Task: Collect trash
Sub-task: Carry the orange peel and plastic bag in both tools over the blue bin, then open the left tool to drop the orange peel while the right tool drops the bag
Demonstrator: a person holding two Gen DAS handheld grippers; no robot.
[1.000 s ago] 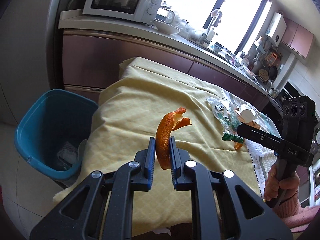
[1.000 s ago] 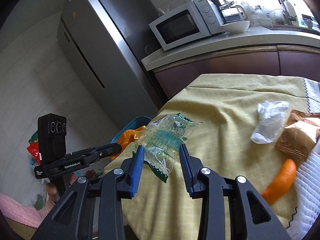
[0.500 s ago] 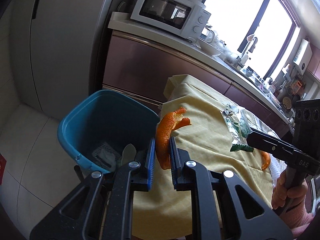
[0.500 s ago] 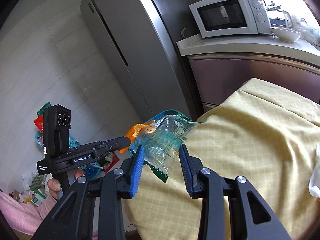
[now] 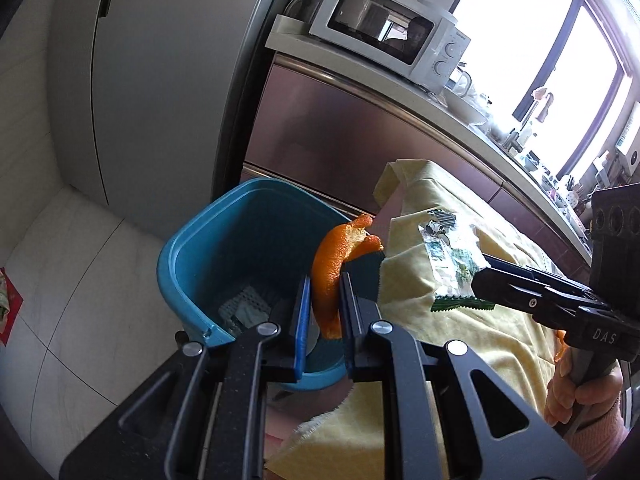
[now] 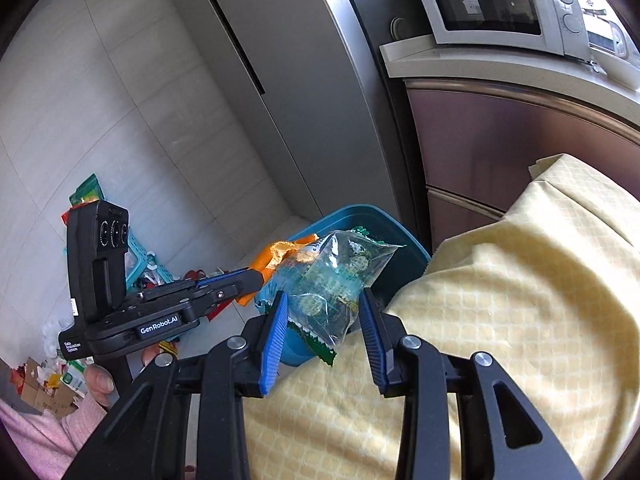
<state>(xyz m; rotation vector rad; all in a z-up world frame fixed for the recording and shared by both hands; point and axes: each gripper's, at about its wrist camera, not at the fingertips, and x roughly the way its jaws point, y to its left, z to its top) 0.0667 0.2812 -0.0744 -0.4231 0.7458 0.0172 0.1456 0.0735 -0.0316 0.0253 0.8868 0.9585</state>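
My left gripper (image 5: 323, 312) is shut on an orange peel (image 5: 334, 268) and holds it over the near rim of the blue trash bin (image 5: 192, 240), which stands on the floor beside the table. My right gripper (image 6: 325, 322) holds a clear green-printed plastic wrapper (image 6: 336, 280) between its jaws, just above the table's corner and next to the bin (image 6: 356, 216). The wrapper also shows in the left wrist view (image 5: 448, 256), to the right of the peel. The bin holds some trash at its bottom.
A table with a yellow cloth (image 6: 520, 300) fills the right side. A grey fridge (image 5: 160, 80) and a counter with a white microwave (image 5: 384, 28) stand behind the bin. Loose packets and a small basket (image 6: 138, 264) lie on the tiled floor at left.
Both grippers have swung left from over the table toward the bin, each carrying its piece. The bin now sits directly under the orange peel.
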